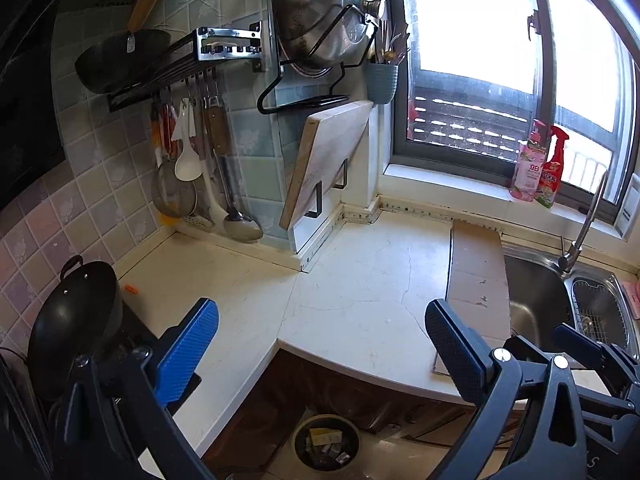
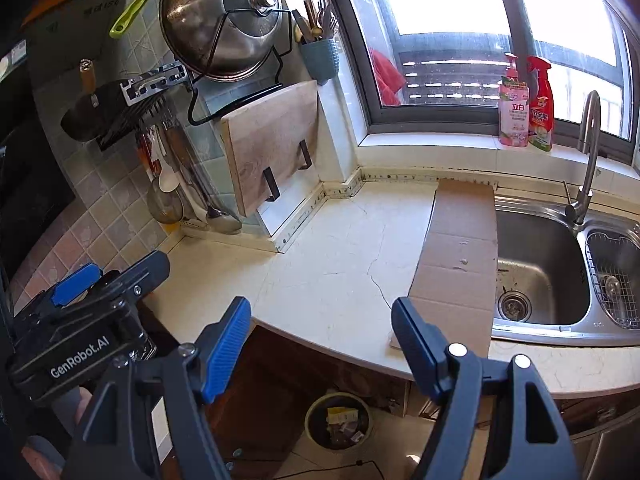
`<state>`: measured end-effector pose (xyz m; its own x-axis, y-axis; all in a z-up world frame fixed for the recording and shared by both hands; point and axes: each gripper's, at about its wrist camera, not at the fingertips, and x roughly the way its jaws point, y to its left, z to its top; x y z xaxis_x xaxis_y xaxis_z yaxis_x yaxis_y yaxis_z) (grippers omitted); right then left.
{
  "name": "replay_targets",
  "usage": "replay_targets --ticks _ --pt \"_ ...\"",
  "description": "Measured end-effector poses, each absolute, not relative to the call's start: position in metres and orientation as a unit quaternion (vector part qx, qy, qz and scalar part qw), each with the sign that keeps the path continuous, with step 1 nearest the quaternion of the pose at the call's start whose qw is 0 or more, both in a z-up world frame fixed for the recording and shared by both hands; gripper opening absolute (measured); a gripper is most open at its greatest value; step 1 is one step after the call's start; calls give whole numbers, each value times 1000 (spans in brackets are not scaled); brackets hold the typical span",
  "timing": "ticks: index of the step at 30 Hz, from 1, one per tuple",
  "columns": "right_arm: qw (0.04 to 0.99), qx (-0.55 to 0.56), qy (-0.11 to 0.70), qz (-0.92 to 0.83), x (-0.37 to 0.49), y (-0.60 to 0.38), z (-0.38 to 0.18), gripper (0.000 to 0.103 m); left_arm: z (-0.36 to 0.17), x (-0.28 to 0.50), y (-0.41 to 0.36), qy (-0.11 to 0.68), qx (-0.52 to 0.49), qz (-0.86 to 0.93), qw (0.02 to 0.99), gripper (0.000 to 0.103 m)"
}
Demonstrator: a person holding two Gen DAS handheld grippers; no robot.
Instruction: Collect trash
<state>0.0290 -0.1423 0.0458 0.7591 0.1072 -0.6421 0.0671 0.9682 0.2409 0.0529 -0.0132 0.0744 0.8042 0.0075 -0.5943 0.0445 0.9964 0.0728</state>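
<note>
Two grippers, both spread wide and holding nothing: left gripper and right gripper hover over the front edge of the worktop, above the trash bin on the floor below, which already has scraps in it. Only loose trash I can make out is a small orange scrap near the worktop's left edge, just beside the black wok; can't tell what it is. Flat cardboard sheet lies at the worktop's right end, its right edge hanging over the sink; unclear whether it counts as trash. Risks as I read them: scrap is tiny and flat, so the pads could close on nothing or skid it off the edge or under the wok; reaching it with the left gripper puts a finger close to the wok rim, a bump could shift the pan. Cardboard lies flush, so a pinch needs the overhanging edge, else it tips into the sink. Bin mouth is narrow and partly under the worktop lip, so a drop from up here may miss
</note>
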Motion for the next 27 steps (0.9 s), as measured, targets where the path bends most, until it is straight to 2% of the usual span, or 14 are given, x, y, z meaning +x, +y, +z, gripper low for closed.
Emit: replay_targets --ticks 27 --pt "925 107 364 0 61 -145 40 73 51 92 -8 353 9 -9 936 102"
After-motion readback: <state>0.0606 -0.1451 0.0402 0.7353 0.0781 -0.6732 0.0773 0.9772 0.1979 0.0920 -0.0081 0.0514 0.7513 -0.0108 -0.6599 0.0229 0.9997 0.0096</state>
